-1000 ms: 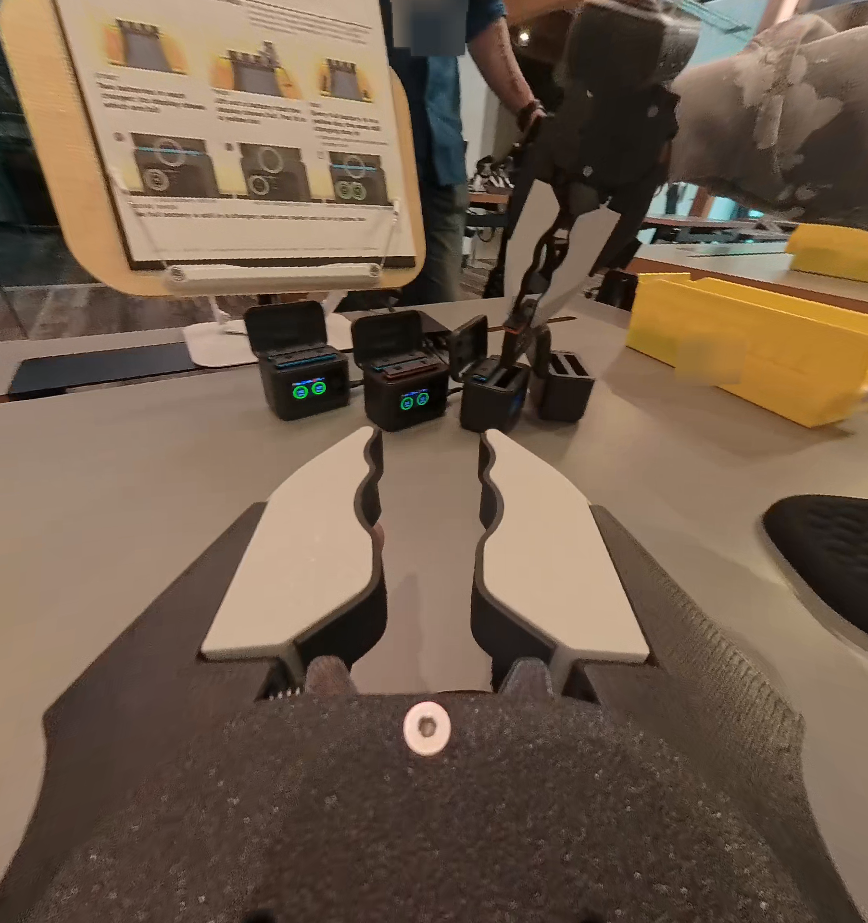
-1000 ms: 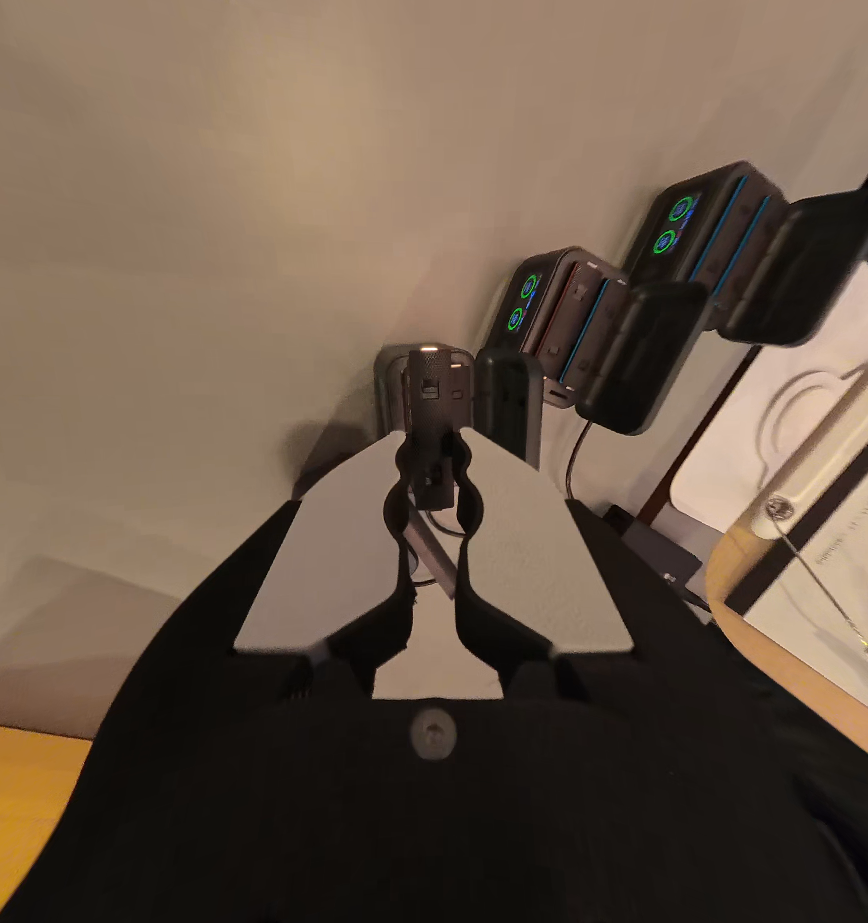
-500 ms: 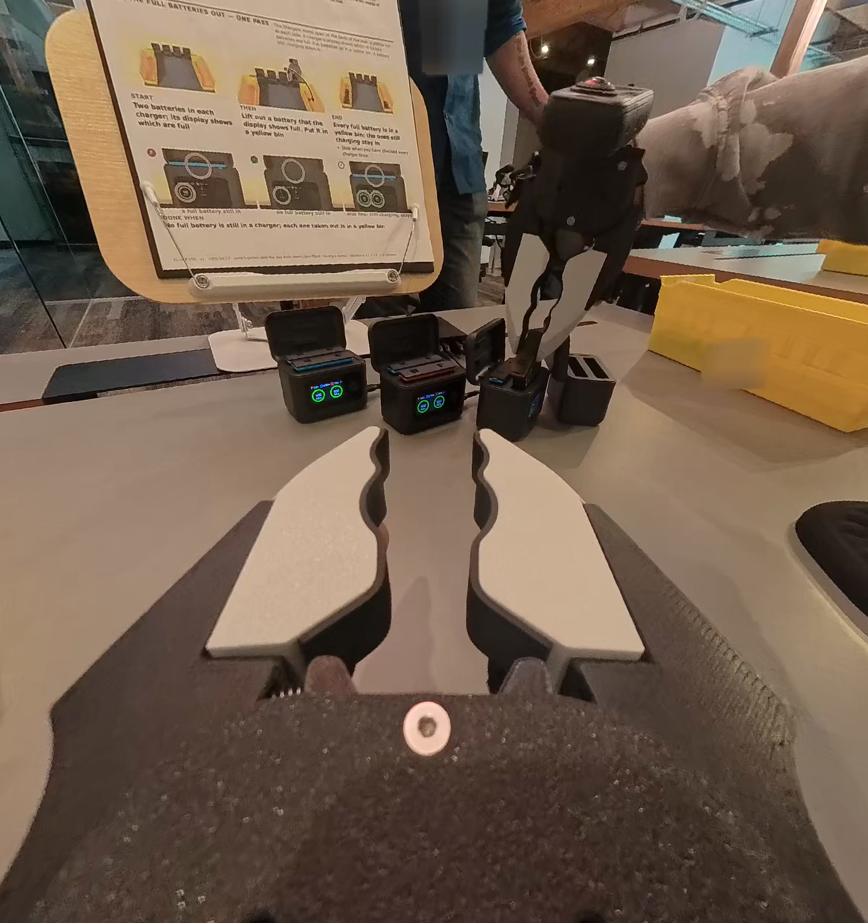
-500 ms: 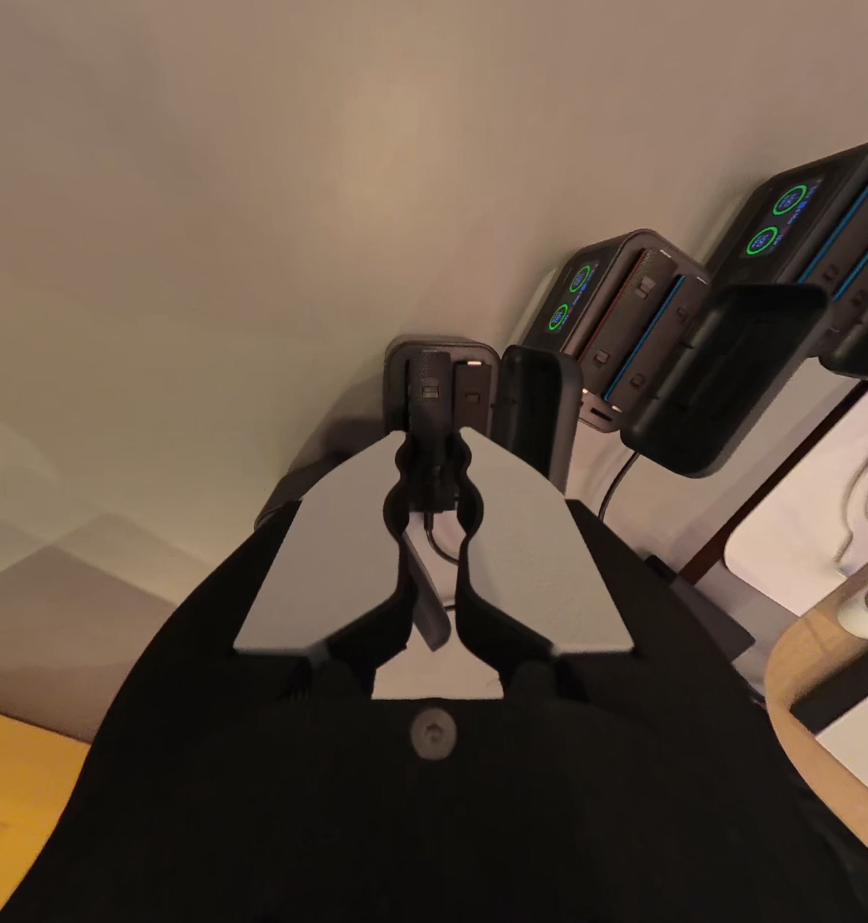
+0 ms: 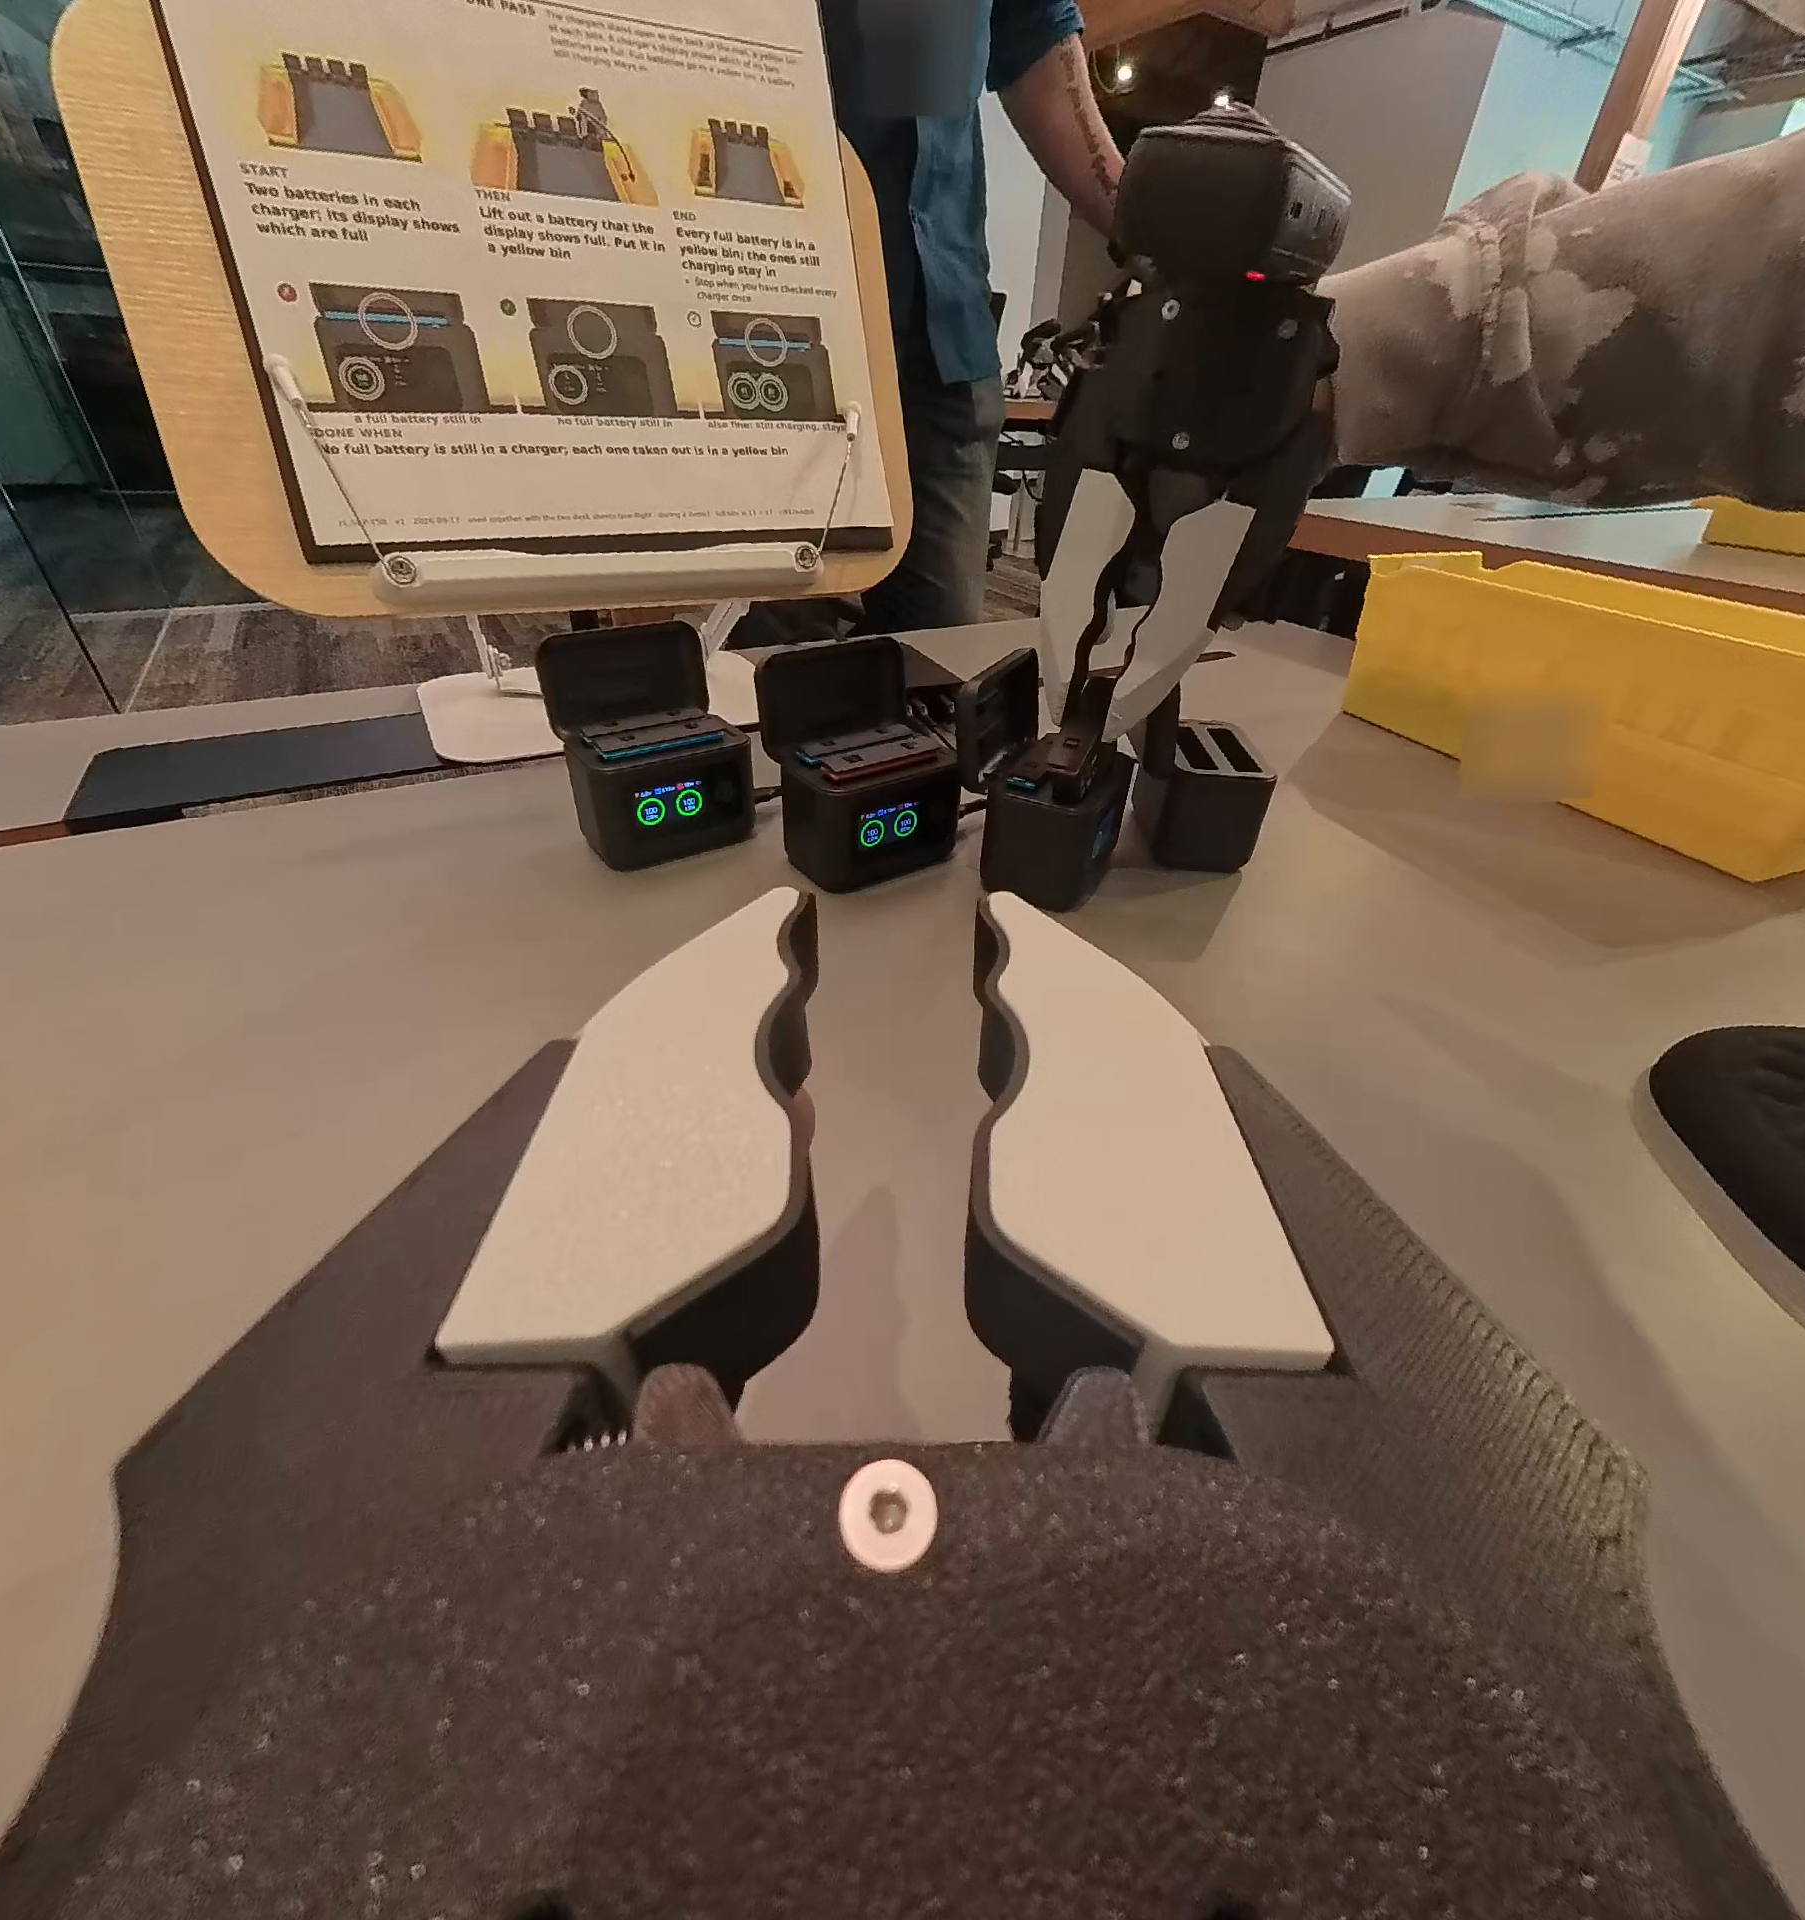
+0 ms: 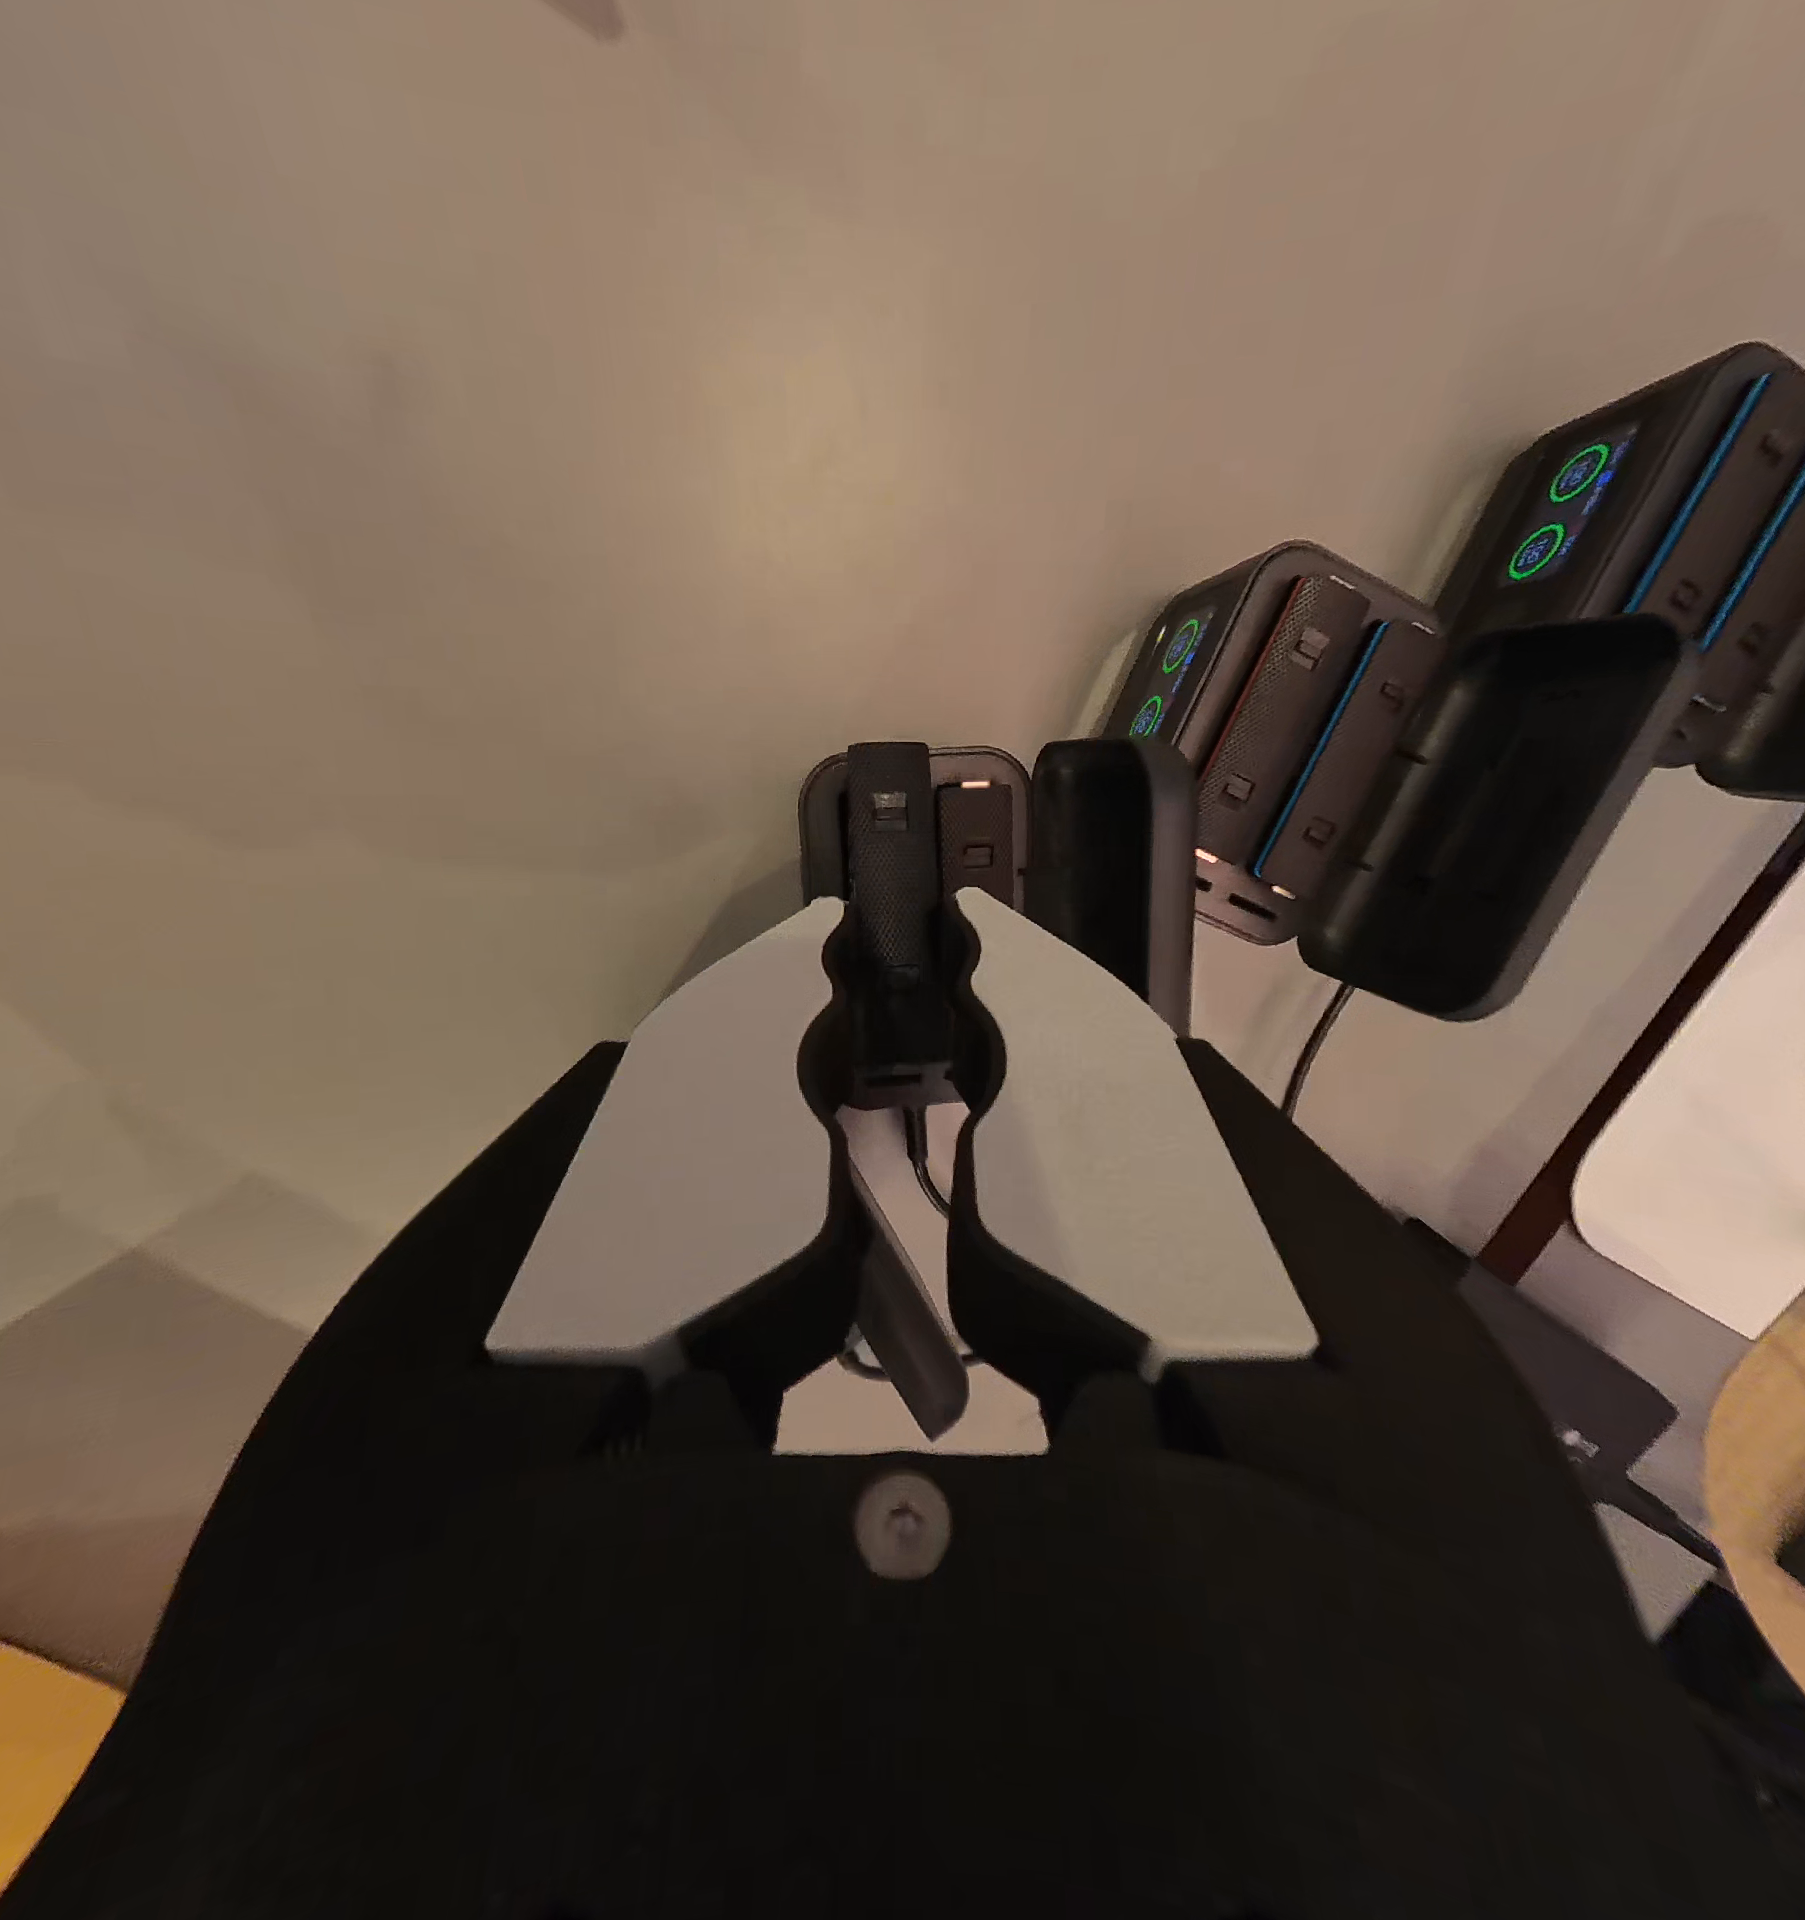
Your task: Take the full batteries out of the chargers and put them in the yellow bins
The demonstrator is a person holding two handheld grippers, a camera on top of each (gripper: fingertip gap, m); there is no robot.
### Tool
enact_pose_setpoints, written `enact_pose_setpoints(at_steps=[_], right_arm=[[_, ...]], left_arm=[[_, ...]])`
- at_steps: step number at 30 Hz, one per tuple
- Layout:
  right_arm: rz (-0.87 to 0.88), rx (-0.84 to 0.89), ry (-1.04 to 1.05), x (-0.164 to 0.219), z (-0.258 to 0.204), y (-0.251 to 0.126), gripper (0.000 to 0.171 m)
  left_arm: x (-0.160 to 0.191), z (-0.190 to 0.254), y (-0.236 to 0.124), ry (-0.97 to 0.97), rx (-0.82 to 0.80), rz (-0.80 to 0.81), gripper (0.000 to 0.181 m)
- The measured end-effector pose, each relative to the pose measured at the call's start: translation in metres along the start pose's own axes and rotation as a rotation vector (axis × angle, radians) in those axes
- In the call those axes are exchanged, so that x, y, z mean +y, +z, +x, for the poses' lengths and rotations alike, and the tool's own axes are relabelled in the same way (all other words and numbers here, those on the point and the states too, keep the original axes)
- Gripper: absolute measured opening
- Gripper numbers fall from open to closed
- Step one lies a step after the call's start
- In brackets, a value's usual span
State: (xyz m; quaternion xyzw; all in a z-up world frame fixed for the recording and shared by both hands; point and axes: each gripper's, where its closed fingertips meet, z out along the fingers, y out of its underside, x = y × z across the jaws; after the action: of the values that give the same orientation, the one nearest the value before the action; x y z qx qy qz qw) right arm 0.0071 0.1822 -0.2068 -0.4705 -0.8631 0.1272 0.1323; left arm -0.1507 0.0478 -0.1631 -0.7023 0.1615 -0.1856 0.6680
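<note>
Four black chargers stand in a row on the grey table. The first charger (image 5: 659,795) and the second charger (image 5: 867,816) show green rings on their displays. My right gripper (image 5: 1095,717) (image 6: 898,914) is shut on a black battery (image 5: 1069,750) (image 6: 885,873). It holds the battery upright, partly raised from the third charger (image 5: 1049,836) (image 6: 813,821). A second battery (image 6: 976,831) sits in the slot beside it. The fourth charger (image 5: 1204,800) has empty slots. My left gripper (image 5: 893,935) is open and empty, low over the table in front of the chargers.
A yellow bin (image 5: 1604,707) stands right of the chargers, and another one (image 5: 1781,525) is behind it. An instruction board (image 5: 524,281) stands behind the chargers on a white foot. A black pad (image 5: 1781,1153) lies at the right edge. A person stands beyond the table. My right fingertips sit around 20 cm from my left ones.
My right gripper has stayed shut on the battery and raised it a little from the third charger. My left gripper has edged nearer the chargers, still open.
</note>
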Motion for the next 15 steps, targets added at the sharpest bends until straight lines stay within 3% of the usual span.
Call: enact_pose_setpoints(at_steps=[15], right_arm=[[0.13,0.017,0.068,-0.0091,0.006,0.0005,0.014]], left_arm=[[0.0004,0.0002,-0.0001,-0.003,0.002,-0.001,0.027]])
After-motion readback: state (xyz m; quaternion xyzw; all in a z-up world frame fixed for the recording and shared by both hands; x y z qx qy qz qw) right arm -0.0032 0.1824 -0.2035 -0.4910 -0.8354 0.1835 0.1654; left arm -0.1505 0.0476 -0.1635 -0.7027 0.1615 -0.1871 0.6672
